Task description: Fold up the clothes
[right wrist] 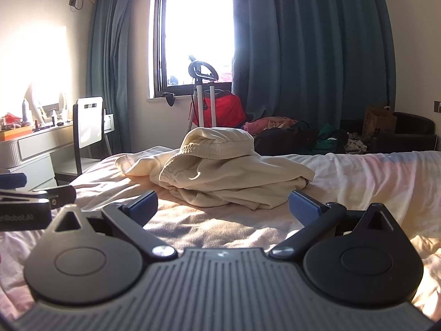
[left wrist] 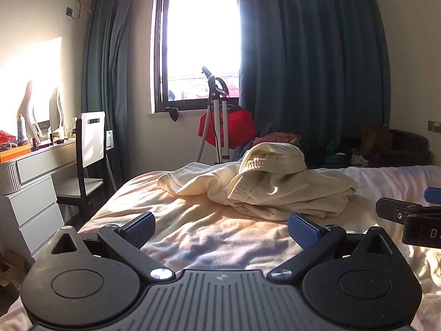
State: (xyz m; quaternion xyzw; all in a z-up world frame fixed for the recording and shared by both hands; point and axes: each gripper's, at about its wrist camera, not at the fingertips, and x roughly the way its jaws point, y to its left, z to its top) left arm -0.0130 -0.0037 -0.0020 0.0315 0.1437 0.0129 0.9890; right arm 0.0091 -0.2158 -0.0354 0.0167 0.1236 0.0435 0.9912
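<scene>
A crumpled cream garment [left wrist: 264,184] with an elastic waistband lies heaped on the bed [left wrist: 193,237]; in the right wrist view the same cream garment [right wrist: 220,171] sits straight ahead. My left gripper [left wrist: 220,227] is open just short of the heap, nothing between its blue pads. My right gripper [right wrist: 224,211] is open too, its pads flanking the near edge of the heap without touching it. Each gripper shows at the edge of the other's view: the right one [left wrist: 408,212], the left one [right wrist: 33,195].
A white chair [left wrist: 88,151] and a white dresser [left wrist: 30,193] with bottles stand left of the bed. Behind the bed stand a garment steamer [left wrist: 217,115], a red bag [left wrist: 234,127], a clothes pile [right wrist: 297,132] and a dark armchair [right wrist: 408,135]. Blue curtains frame the window [left wrist: 198,47].
</scene>
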